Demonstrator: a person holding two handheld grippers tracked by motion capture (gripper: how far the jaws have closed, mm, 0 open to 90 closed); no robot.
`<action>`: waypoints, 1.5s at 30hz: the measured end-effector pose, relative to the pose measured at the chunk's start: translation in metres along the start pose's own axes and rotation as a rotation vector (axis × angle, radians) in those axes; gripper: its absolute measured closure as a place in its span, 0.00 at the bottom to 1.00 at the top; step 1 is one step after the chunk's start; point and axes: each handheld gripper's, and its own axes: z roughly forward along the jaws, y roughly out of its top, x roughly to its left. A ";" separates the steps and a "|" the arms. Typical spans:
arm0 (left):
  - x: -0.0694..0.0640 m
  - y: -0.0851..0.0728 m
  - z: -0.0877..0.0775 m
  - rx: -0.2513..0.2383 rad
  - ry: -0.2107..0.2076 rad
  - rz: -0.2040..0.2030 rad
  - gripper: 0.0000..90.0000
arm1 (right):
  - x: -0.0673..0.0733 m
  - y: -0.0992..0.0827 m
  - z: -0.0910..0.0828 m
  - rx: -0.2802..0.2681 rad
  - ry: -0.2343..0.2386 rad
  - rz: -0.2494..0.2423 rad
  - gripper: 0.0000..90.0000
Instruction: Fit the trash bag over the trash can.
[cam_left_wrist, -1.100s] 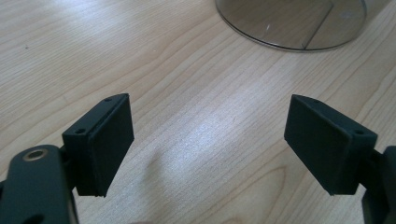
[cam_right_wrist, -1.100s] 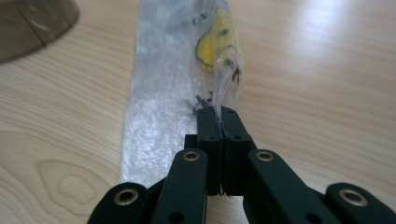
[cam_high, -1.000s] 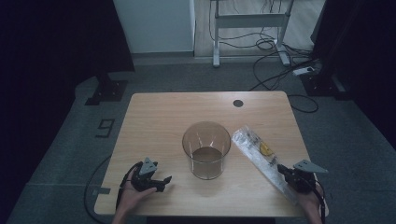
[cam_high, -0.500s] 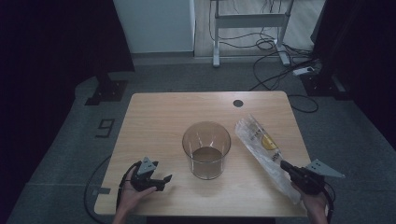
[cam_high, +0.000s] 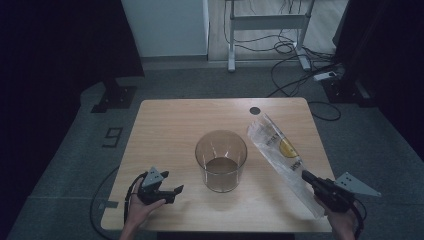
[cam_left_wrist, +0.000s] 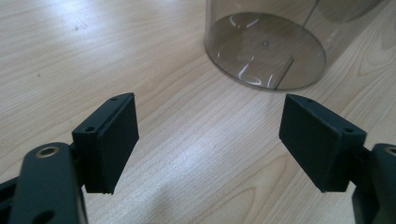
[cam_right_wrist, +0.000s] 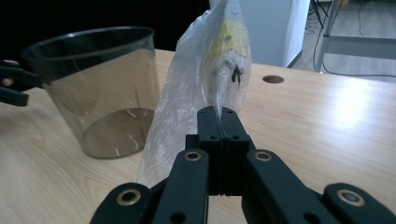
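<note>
At the near left of the wooden table (cam_high: 165, 125), the left gripper (cam_high: 172, 192) lies low over the boards in the person's left hand (cam_high: 136, 210), pointing right toward the middle; its two black jaws stand wide apart with nothing but bare wood between them, as the left gripper view makes plain (its pads (cam_left_wrist: 116, 140) frame an empty stretch of tabletop). Just beyond them, near the table's centre, stands a clear, smoky-tinted plastic cup (cam_high: 221, 160), upright and empty, its round base flat on the wood. To the right of the cup, close beside it but apart, a long clear plastic bag (cam_high: 280, 155) with something yellow inside slants from the near right corner up toward the far side, its far end reaching close to a small dark round hole (cam_high: 255, 110) in the tabletop. At the near right, the right gripper (cam_high: 306, 176) has its jaws pressed together on the bag's near end, pinching the crumpled film; in the right gripper view the bag (cam_right_wrist: 210, 84) rises straight out of the closed jaws, with the cup (cam_right_wrist: 100, 88) off to its left.
</note>
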 end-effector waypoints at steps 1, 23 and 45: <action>0.000 0.000 0.000 -0.002 0.000 0.000 0.22 | 0.003 0.003 -0.002 -0.007 0.003 -0.004 0.99; -0.002 0.002 0.001 0.008 0.000 0.018 0.22 | 0.055 0.048 -0.015 -0.072 0.113 -0.093 0.99; -0.015 0.048 -0.038 -0.182 -0.017 -0.002 0.27 | 0.084 0.049 0.020 0.001 0.226 -0.126 0.99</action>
